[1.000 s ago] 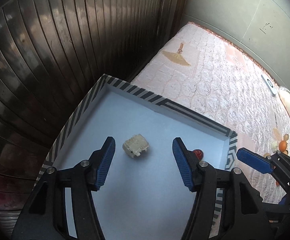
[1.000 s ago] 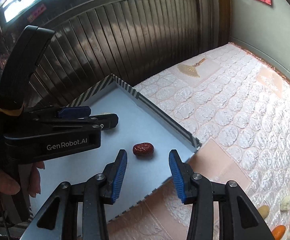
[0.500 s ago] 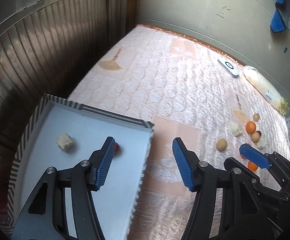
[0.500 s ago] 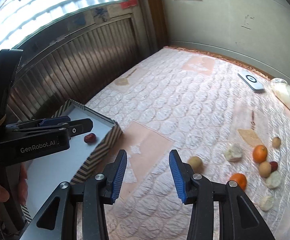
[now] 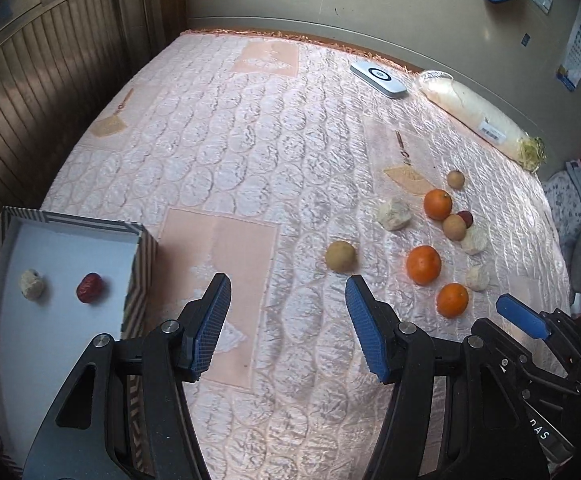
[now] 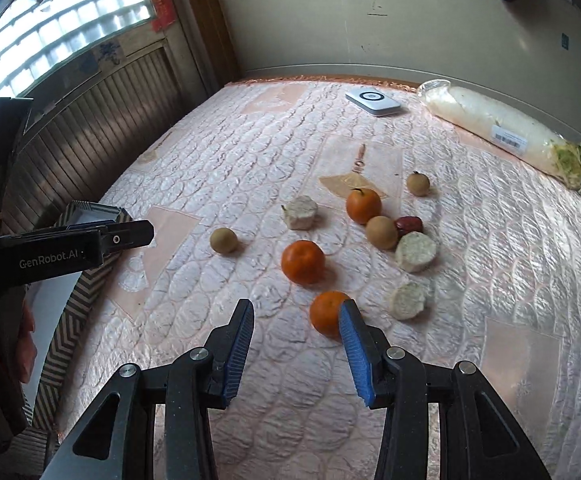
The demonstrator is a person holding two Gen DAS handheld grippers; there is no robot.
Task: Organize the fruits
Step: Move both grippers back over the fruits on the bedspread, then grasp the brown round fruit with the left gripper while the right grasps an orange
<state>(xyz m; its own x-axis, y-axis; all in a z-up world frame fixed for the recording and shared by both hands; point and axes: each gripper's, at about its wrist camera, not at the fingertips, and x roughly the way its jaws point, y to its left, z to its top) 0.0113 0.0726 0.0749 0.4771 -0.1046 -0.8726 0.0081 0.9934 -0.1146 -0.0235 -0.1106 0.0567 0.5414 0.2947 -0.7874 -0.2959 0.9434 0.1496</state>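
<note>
So far only a date and one pale lump lie in the box at the bed's left edge, oranges and the rest still loose mid-bed, left gripper and right gripper both agape, empty.

My right gripper's pad hides part of the nearest orange; the striped box is cut off at frame's edge.
</note>
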